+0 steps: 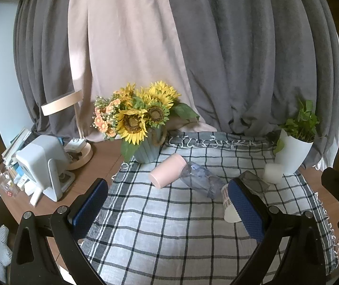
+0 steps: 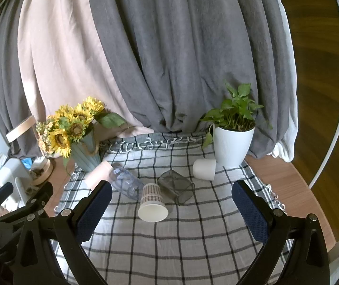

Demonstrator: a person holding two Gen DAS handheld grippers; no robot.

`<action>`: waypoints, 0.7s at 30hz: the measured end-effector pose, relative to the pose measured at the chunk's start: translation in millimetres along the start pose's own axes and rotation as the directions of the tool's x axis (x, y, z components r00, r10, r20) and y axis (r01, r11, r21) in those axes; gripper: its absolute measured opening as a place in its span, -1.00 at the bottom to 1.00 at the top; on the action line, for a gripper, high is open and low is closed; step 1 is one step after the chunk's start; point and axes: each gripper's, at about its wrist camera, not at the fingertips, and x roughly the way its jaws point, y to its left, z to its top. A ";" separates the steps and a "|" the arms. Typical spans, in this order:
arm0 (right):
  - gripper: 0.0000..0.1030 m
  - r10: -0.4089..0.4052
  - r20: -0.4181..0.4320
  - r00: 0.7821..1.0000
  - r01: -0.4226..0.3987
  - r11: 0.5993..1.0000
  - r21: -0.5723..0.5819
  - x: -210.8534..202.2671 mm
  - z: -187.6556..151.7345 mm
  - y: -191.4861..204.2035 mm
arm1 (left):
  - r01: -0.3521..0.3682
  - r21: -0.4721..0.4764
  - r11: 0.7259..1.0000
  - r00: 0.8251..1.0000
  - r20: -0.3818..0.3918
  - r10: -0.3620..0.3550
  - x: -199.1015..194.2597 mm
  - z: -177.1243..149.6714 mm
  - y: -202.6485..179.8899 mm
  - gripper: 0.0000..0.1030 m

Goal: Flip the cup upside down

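Observation:
Several cups lie on their sides on the checked cloth (image 2: 181,237). A pink cup (image 1: 168,170) lies at the left, a clear bluish cup (image 1: 201,180) beside it. A patterned paper cup (image 2: 152,201) lies with its mouth toward me. A smoky square glass (image 2: 175,186) and a white cup (image 2: 204,169) lie further right. My left gripper (image 1: 169,206) is open and empty above the cloth; its right finger hides part of the paper cup (image 1: 228,204). My right gripper (image 2: 171,211) is open and empty, with the paper cup between its fingers but further away.
A sunflower vase (image 1: 145,128) stands at the cloth's back left, a white potted plant (image 2: 232,140) at the back right. A lamp base (image 1: 80,154) and a white device (image 1: 43,163) sit on the wooden table (image 1: 93,171) at the left. Curtains hang behind.

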 end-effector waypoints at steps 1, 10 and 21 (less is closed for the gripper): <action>0.97 0.000 0.000 1.000 0.000 1.000 0.001 0.1 -0.2 0.0 | -0.001 0.000 1.000 1.000 -0.001 0.001 0.7 0.2 0.0 1.00; 0.97 0.001 -0.007 1.000 -0.001 1.000 0.008 1.6 -0.6 0.1 | -0.017 -0.008 1.000 1.000 -0.006 0.017 3.6 1.0 0.2 1.00; 0.97 -0.001 -0.014 1.000 0.001 1.000 0.012 4.2 -2.8 -2.4 | -0.027 -0.010 1.000 1.000 -0.009 0.027 6.5 1.9 -1.5 1.00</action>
